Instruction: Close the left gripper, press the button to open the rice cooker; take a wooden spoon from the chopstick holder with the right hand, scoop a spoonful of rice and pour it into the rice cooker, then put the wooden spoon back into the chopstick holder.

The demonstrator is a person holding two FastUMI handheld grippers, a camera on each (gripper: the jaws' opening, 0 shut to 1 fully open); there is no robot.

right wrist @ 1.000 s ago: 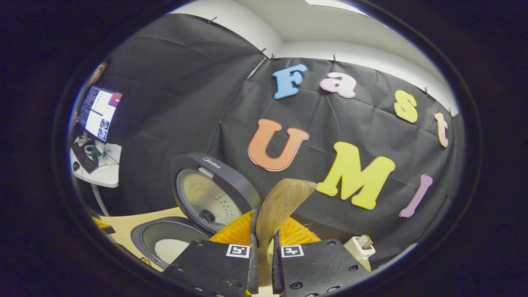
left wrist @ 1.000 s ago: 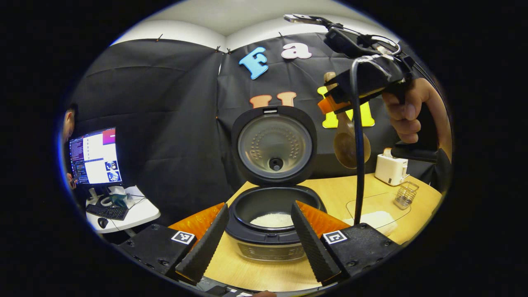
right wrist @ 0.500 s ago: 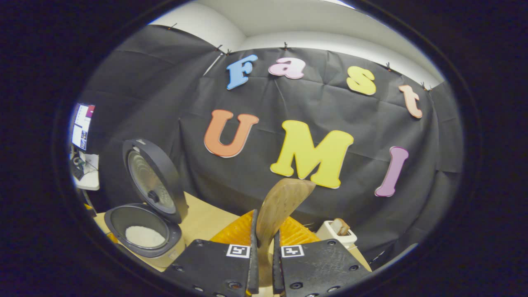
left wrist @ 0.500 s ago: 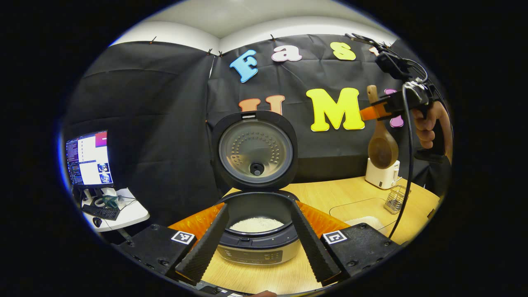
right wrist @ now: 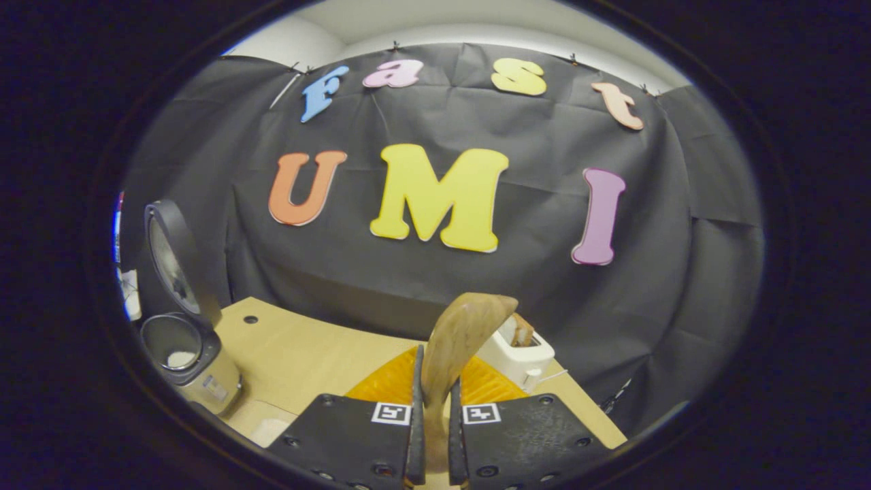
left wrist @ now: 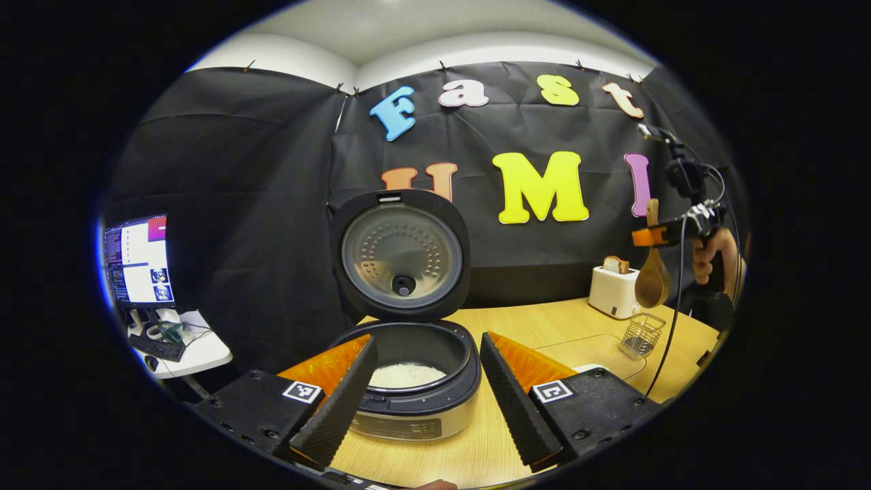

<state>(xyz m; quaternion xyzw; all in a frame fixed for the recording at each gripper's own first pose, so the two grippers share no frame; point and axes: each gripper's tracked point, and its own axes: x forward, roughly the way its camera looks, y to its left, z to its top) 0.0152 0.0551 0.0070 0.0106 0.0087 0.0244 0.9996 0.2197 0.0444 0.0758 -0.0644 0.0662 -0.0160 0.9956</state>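
- The right gripper (right wrist: 432, 435) is clamped on the handle of a brown, oval-bowled wooden spoon (right wrist: 463, 333); both fingers are pressed against the wood with the bowl sticking up past the tips.
- From the left gripper view you can see that same right gripper (left wrist: 656, 236) held up in the air over the far end of the table, with the wooden spoon (left wrist: 652, 282) hanging bowl-down just above the small wire-mesh chopstick holder (left wrist: 639, 333).
- Handling guess: the spoon looks light and stiff, and smooth enough that it could swivel in a pinch grip (mid-handle seems the sensible hold, and that's roughly where it's held).
- The bowl looks empty, no grains that I can make out.
- The left gripper (left wrist: 425, 395) is spread wide, holding nothing, with its fingers framing the dark round rice cooker (left wrist: 408, 367).
- The cooker's lid (left wrist: 400, 253) stands upright and open, and there's a patch of white rice (left wrist: 406, 374) in the pot.
- Behind the holder sits a white toaster (left wrist: 612, 289) on the pale wooden table (left wrist: 537, 327).
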